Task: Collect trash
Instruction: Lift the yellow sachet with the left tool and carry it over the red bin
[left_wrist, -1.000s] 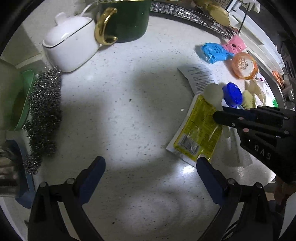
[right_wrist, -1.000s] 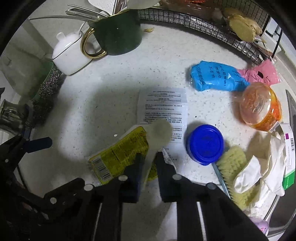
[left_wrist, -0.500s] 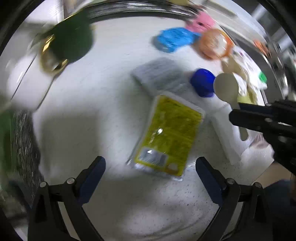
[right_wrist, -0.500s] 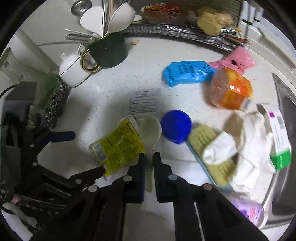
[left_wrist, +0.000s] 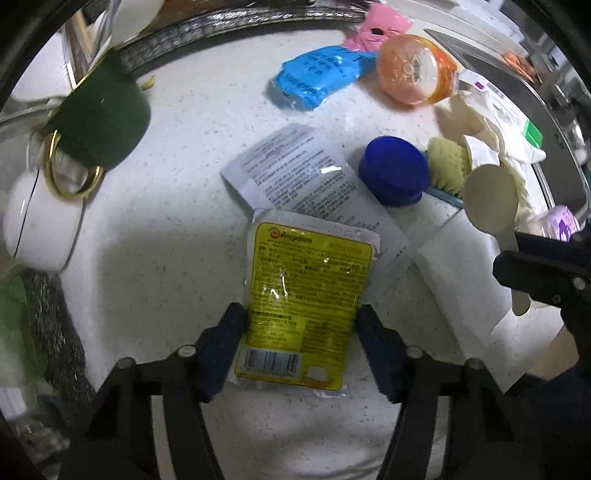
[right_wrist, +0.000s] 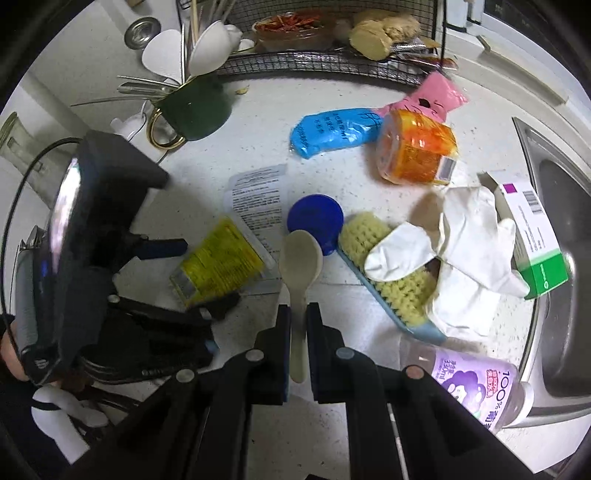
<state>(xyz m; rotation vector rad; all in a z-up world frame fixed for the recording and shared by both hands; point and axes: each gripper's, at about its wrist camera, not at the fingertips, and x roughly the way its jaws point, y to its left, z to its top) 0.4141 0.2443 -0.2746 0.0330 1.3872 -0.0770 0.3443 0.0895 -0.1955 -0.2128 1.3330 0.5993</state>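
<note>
A yellow snack packet (left_wrist: 306, 295) lies flat on the white speckled counter (left_wrist: 177, 229), partly over a printed leaflet (left_wrist: 295, 173). My left gripper (left_wrist: 301, 328) points down over the packet's lower half. Its jaws are closing, with the packet between them and the blue pads right at its two long edges. The packet looks flat, not buckled. My right gripper (right_wrist: 298, 314) is shut on the handle of a beige plastic spoon (right_wrist: 300, 258), held above the counter to the right of the packet (right_wrist: 218, 266). The spoon (left_wrist: 489, 203) also shows in the left wrist view.
Beside the packet lie a blue lid (left_wrist: 391, 173), a yellow scrub brush (right_wrist: 384, 273), white gloves (right_wrist: 461, 251), a blue pack (left_wrist: 314, 77) and an orange tub (left_wrist: 413, 74). A green mug (left_wrist: 99, 122) stands far left. A purple bottle (right_wrist: 472, 384) and the sink (right_wrist: 561, 221) are right.
My left gripper has moved across the counter to stand over the yellow packet, and its jaws have narrowed around it. My right gripper has lifted a little with the spoon.
</note>
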